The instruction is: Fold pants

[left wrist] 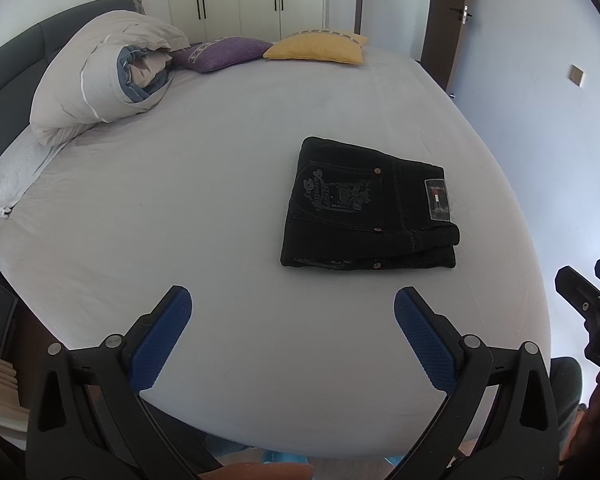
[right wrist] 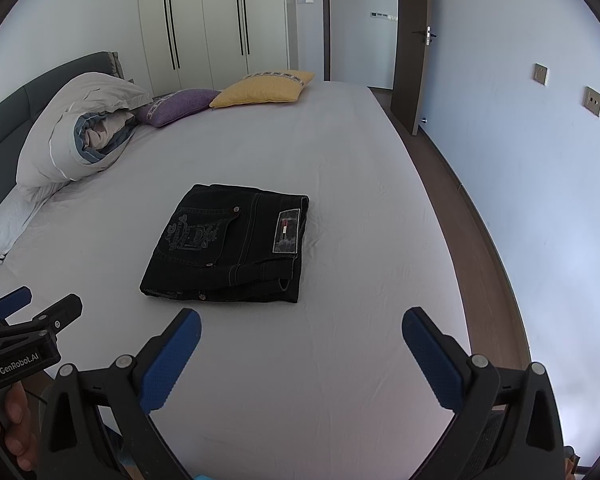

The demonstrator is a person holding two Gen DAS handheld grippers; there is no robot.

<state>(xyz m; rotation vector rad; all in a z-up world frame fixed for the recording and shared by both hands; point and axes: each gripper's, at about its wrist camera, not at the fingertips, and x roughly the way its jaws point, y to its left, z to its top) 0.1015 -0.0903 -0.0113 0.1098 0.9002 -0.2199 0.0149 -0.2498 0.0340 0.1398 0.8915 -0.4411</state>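
Black jeans (left wrist: 366,210) lie folded into a compact rectangle on the white bed sheet (left wrist: 220,160), back pocket embroidery and a waistband patch facing up. They also show in the right wrist view (right wrist: 228,246). My left gripper (left wrist: 292,304) is open and empty, held above the sheet short of the jeans' near edge. My right gripper (right wrist: 302,324) is open and empty, also short of the near edge. The right gripper shows at the right edge of the left wrist view (left wrist: 588,280); the left gripper shows at the left edge of the right wrist view (right wrist: 40,304).
A rolled duvet (left wrist: 104,76) and a white pillow (left wrist: 16,172) lie at the headboard side. A purple cushion (left wrist: 224,52) and a yellow cushion (left wrist: 316,48) lie at the far edge. Wardrobes (right wrist: 212,20), a doorway (right wrist: 360,20) and a wall (right wrist: 540,140) lie beyond.
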